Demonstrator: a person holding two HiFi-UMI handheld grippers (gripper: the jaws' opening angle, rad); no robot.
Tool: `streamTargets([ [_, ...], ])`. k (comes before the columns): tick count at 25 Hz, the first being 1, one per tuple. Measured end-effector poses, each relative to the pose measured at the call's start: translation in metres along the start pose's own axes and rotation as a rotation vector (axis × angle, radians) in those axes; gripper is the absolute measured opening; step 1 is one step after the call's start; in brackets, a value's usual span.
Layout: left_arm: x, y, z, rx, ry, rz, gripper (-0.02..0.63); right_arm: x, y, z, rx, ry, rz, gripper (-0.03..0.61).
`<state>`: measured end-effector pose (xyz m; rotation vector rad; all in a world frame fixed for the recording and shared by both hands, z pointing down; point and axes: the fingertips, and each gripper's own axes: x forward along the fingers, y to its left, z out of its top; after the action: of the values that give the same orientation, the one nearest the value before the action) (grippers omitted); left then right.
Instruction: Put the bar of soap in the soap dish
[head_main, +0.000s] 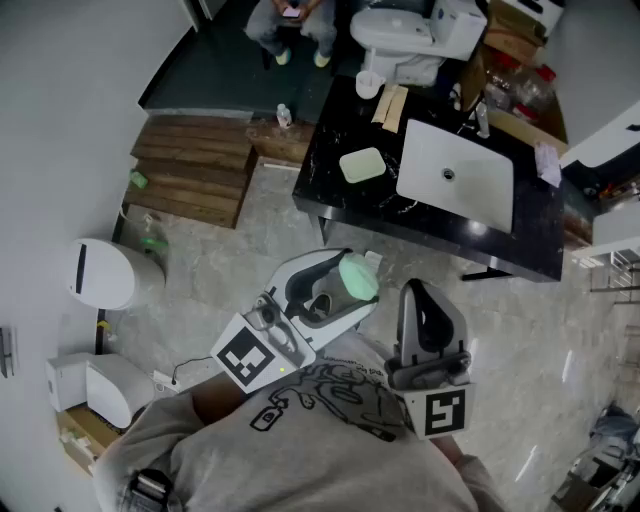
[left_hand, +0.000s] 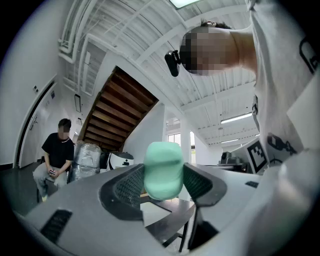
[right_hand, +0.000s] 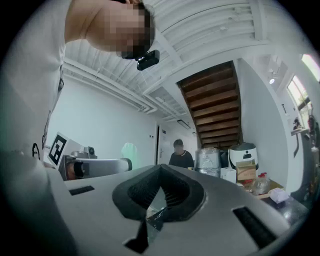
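1. Closest to the head camera is the wearer's grey printed shirt (head_main: 330, 400), with both tongs poking out just past it over the pale floor (head_main: 250, 255).
2. Over on that side the left gripper (head_main: 350, 283) is clamped on the bar of soap (left_hand: 163, 170). It's a mint green, rounded bar standing upright between the dark ribbed pads (left_hand: 127, 189), which press on its two sides. The jaws sit wide because the bar is chunky.
3. So the soap is up in the air in that grip, well apart from the counter and not in the dish yet.
4. Next to it the right gripper (right_hand: 160, 172) has its jaws closed together, tips meeting, with nothing pinched between them. From the head camera it's just to the right of the other one.
5. Now the soap dish (head_main: 362, 165): pale green, sitting on the black marble counter (head_main: 335, 205) near its left edge, between that edge and the white sink (head_main: 455, 175) set into the top.
6. Along the counter's far edge there's a white cup (head_main: 368, 85) and a tan wooden piece (head_main: 390, 105) just beside it. The faucet (head_main: 482, 120) stands at the sink's far side.
7. Past the counter is a white toilet (head_main: 400, 35) and a seated person (left_hand: 56, 155) in a black top. Wooden steps (head_main: 195, 170) are off to the counter's left.
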<state>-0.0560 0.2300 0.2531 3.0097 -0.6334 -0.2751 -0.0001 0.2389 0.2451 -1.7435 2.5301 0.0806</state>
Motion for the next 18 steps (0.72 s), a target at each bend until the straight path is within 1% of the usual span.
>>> streamTargets([
  [8, 0.0038, 0.0004, 0.0004, -0.004, -0.007, -0.002, 0.245, -0.0017, -0.0026, -0.0042, -0.014, -0.002, 0.014, 0.021],
  [10, 0.0042, 0.0001, 0.0009, -0.004, -0.009, -0.002, 0.245, -0.0009, -0.0026, -0.0042, 0.004, 0.000, 0.016, 0.021],
  [12, 0.0043, -0.0006, -0.0003, -0.006, -0.005, 0.000, 0.245, -0.0017, -0.0012, -0.0062, 0.014, 0.003, 0.032, 0.023],
  [14, 0.0049, -0.0019, -0.0013, -0.006, -0.002, 0.001, 0.245, -0.0041, 0.0001, -0.0073, 0.002, -0.004, 0.049, 0.023],
  [18, 0.0084, -0.0033, -0.0016, -0.004, -0.001, 0.001, 0.245, -0.0029, -0.0045, -0.0043, 0.024, 0.002, 0.025, 0.023],
])
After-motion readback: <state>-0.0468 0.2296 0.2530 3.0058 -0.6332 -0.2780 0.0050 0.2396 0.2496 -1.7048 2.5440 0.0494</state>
